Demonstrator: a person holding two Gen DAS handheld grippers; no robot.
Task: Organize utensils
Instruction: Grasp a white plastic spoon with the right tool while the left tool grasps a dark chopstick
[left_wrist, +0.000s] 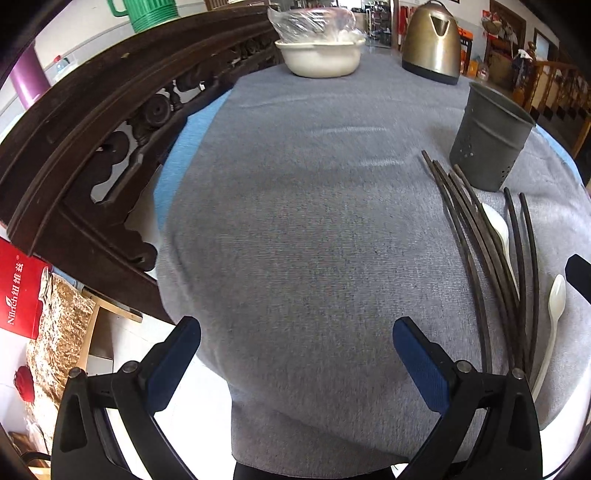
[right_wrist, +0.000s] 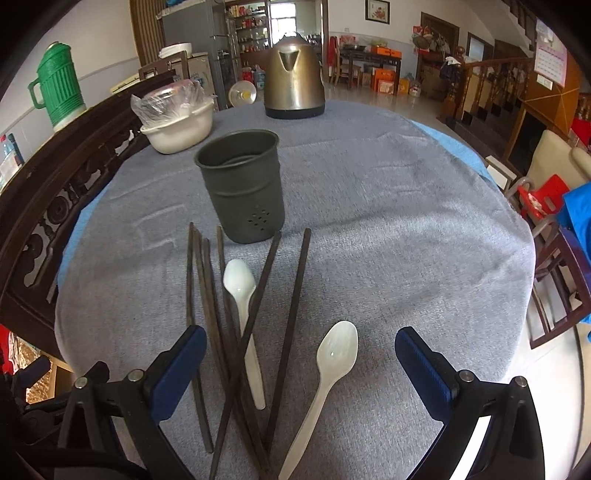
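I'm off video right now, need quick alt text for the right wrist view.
Open right tongs hover over dark chopsticks and two white spoons lying loose on a grey tablecloth. Beyond them stands a dark perforated utensil holder, apparently empty, with a white basin and metal kettle farther back.

Cloth (right_wrist: 369, 240) on my table: grey woven fabric, matt, fine ribbed weave. Holder cup (right_wrist: 242, 184): dull dark metal, matt, holes punched low on its wall. Chopsticks (right_wrist: 291, 325): dark, matt, look like wood. Two spoons (right_wrist: 334, 363): white plastic, glossy, slightly pearly. Kettle (right_wrist: 294, 79): brushed brassy metal, soft sheen, black base. Bowl (right_wrist: 181, 133): cream, smooth, plastic by the look; clear crinkly film over it. My finger pads (right_wrist: 424, 373): blue, finely textured, on black matt plastic. Chair back (left_wrist: 92, 122): dark carved wood, semi-gloss.
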